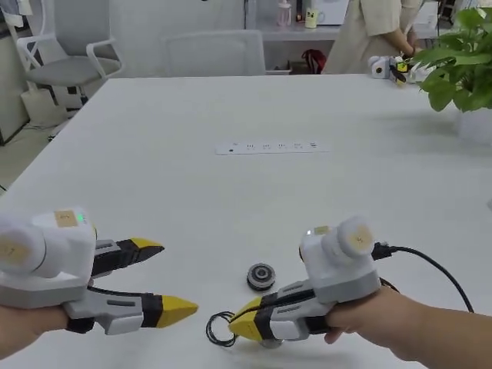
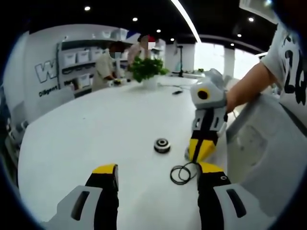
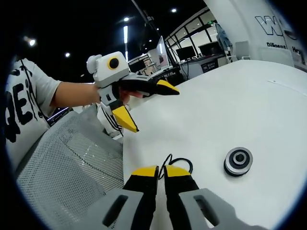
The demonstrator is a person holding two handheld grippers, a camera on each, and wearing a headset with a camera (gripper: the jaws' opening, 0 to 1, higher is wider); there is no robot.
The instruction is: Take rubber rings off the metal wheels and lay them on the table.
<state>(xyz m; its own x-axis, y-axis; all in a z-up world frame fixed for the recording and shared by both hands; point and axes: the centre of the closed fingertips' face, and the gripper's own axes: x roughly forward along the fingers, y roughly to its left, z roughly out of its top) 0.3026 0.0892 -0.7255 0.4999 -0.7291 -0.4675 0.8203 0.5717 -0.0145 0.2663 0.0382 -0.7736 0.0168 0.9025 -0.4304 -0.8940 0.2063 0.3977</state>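
Pinching rubber ring [image 2: 183, 173] in closed right fingers [image 3: 144, 175] near 1 metal wheel [image 3: 238, 161]; holding empty left fingers [image 2: 106, 175] wide open

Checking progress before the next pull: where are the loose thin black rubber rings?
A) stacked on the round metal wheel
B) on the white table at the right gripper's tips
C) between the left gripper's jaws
B: the black rubber rings lie at the right gripper, apart from the metal wheel.

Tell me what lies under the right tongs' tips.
Black rubber rings on the white table, looping out beside the right tongs. Their tips cover the rings' near part.
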